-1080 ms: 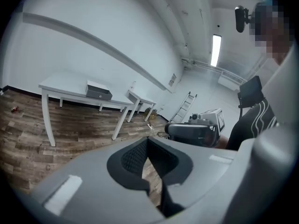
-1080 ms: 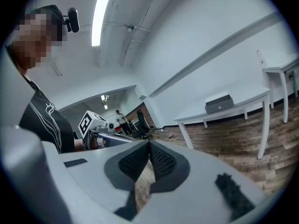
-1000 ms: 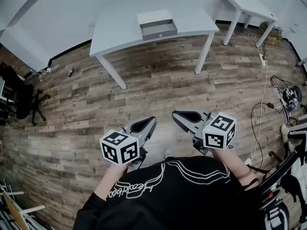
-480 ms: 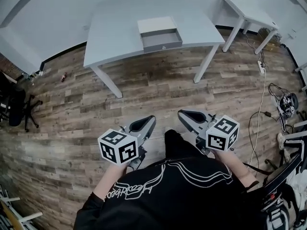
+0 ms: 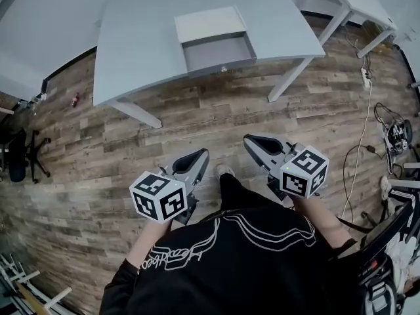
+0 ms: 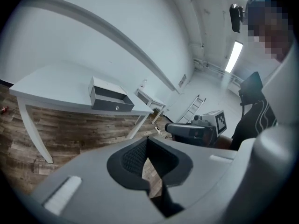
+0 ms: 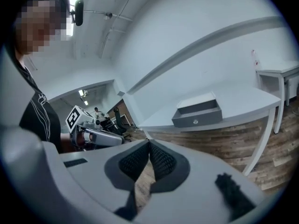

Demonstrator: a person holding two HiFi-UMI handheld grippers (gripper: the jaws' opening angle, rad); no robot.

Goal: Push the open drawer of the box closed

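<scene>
Fingertips [image 7: 163,162] shut, empty, on grey left gripper [image 5: 200,155] and right gripper [image 5: 252,140] at 6 o'clock, probably for shoving white box's [image 5: 207,23] open grey drawer [image 5: 220,51] at 12.

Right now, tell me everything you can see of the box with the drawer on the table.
The box is a small, low, rectangular unit, pale grey-white on top, seemingly painted wood or plastic. Its single darker grey drawer is pulled well out toward the person, looks empty, and carries one small round knob on its front. It sits flat near the front edge of the white table; nothing else touches it.
</scene>
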